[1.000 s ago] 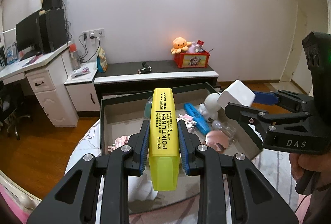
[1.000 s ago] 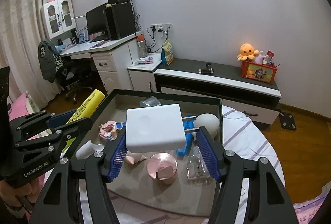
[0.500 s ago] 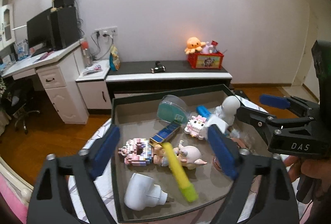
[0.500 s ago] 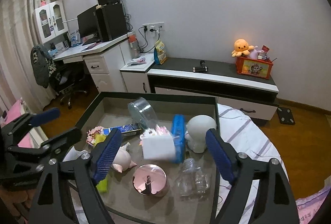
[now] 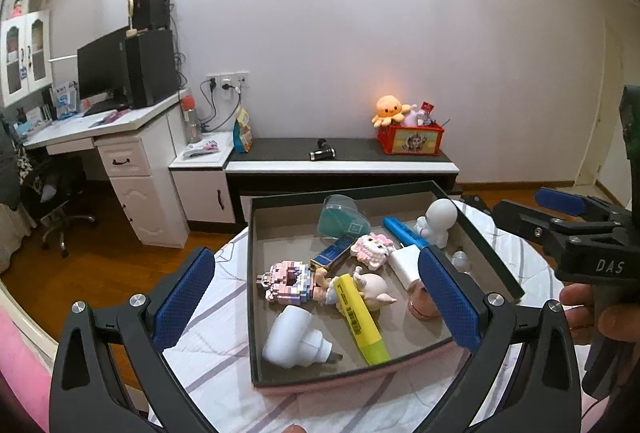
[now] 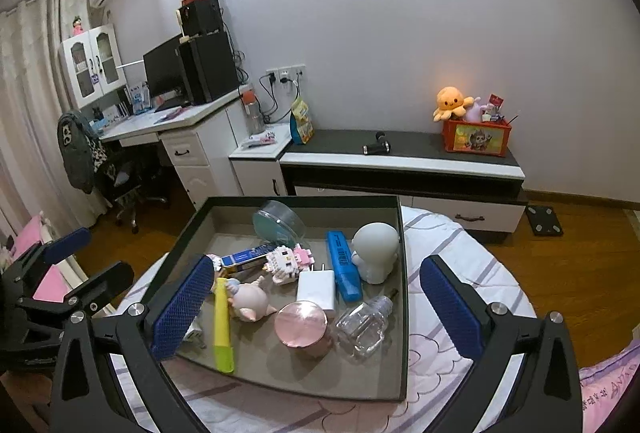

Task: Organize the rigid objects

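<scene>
A dark-rimmed box point(image 5: 252, 273) point(image 6: 403, 273) on a round table holds several toys. The yellow highlighter point(image 5: 358, 317) point(image 6: 222, 325) lies in it beside a pink pig figure point(image 5: 376, 287) point(image 6: 250, 299). The white charger point(image 5: 404, 263) point(image 6: 316, 289) lies flat next to a blue case point(image 6: 344, 265). My left gripper point(image 5: 316, 301) is open and empty above the box's near edge. My right gripper point(image 6: 316, 309) is open and empty over the box; it shows in the left wrist view point(image 5: 552, 217) at right.
Also in the box: a white round-headed figure point(image 6: 376, 249), a pink round tin point(image 6: 302, 325), a clear bottle point(image 6: 362, 325), a white plug adapter point(image 5: 296, 337), block figures point(image 5: 288, 281). A striped cloth point(image 6: 440, 353) covers the table. A desk and low cabinet stand behind.
Both grippers opened. The highlighter dropped from my left gripper and the white charger from my right into the box. Both grippers then rose and drew back.
</scene>
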